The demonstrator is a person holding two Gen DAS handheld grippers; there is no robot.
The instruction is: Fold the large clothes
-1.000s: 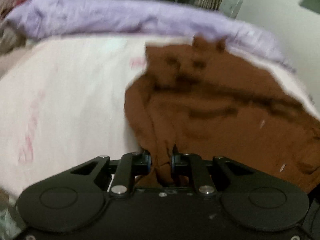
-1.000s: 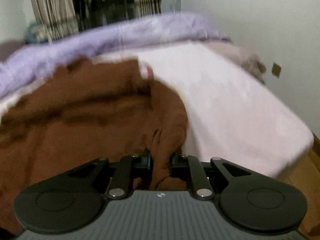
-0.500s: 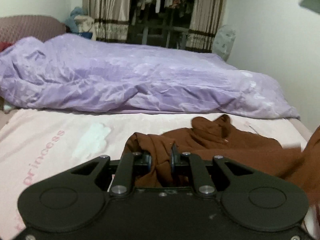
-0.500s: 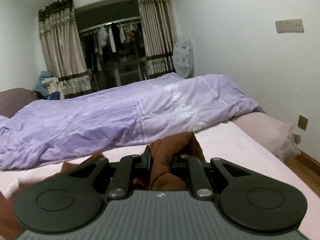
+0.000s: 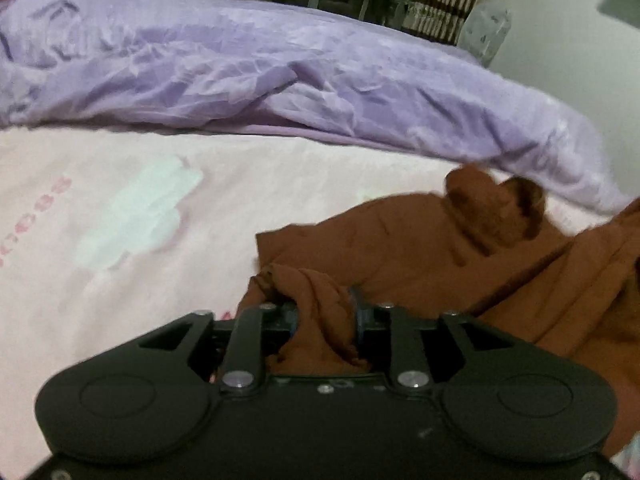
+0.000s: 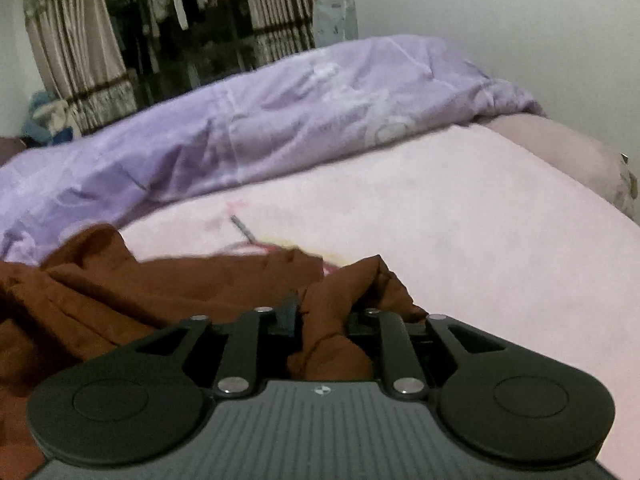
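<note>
Left claw (image 5: pixel 326 314): clamped on a bunched fold of the brown garment (image 5: pixel 420 248).
Right claw (image 6: pixel 322 314): pinching another bunch of it.
Garment: rumpled on the pink bed sheet (image 6: pixel 460 220), just before the purple quilt (image 5: pixel 280 68).

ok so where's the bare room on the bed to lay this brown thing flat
Bare pink sheet lies left of the brown garment, below the purple duvet. More lies right of it, up to the pillow. The back is crowded by the duvet.
</note>
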